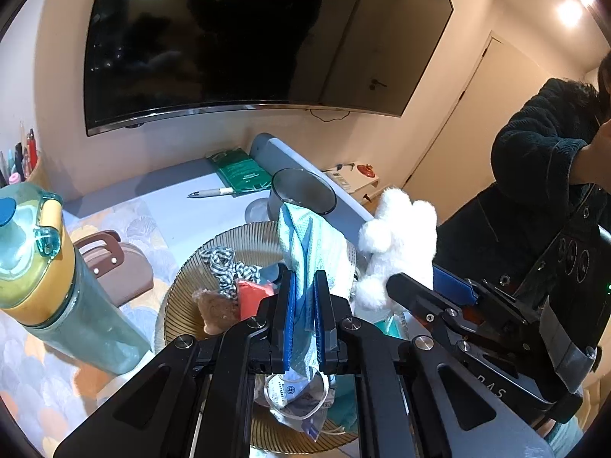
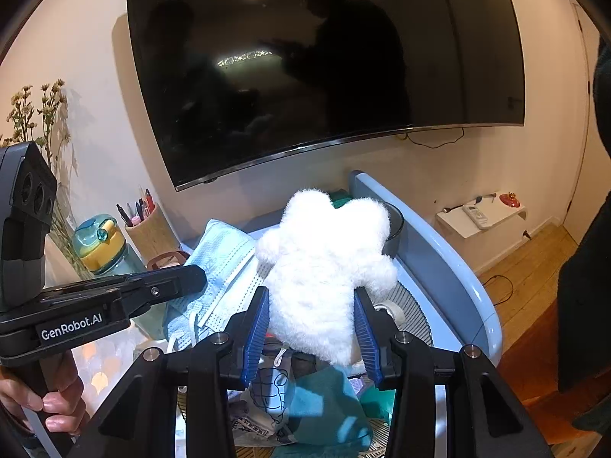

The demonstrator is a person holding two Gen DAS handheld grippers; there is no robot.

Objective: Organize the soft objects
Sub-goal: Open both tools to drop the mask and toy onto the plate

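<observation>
My left gripper [image 1: 304,294] is shut on a light blue face mask [image 1: 305,244] and holds it up over a ribbed glass plate [image 1: 179,290]. On the plate lie a striped cloth [image 1: 225,267], a red soft piece [image 1: 252,297], a brown fuzzy piece [image 1: 215,309] and packaged masks [image 1: 294,397]. My right gripper [image 2: 311,320] is shut on a white fluffy plush [image 2: 324,259] and holds it above the same plate [image 2: 412,313]. The plush also shows in the left wrist view [image 1: 397,244], right of the mask. The mask shows in the right wrist view [image 2: 221,263], left of the plush.
A teal water bottle [image 1: 42,267] stands at the left, a brown case [image 1: 114,267] beside it. A dark cup [image 1: 301,194], a pen [image 1: 212,192] and a green packet [image 1: 236,171] lie behind the plate. A TV [image 1: 248,38] hangs on the wall. A pen holder [image 2: 149,229] stands far left.
</observation>
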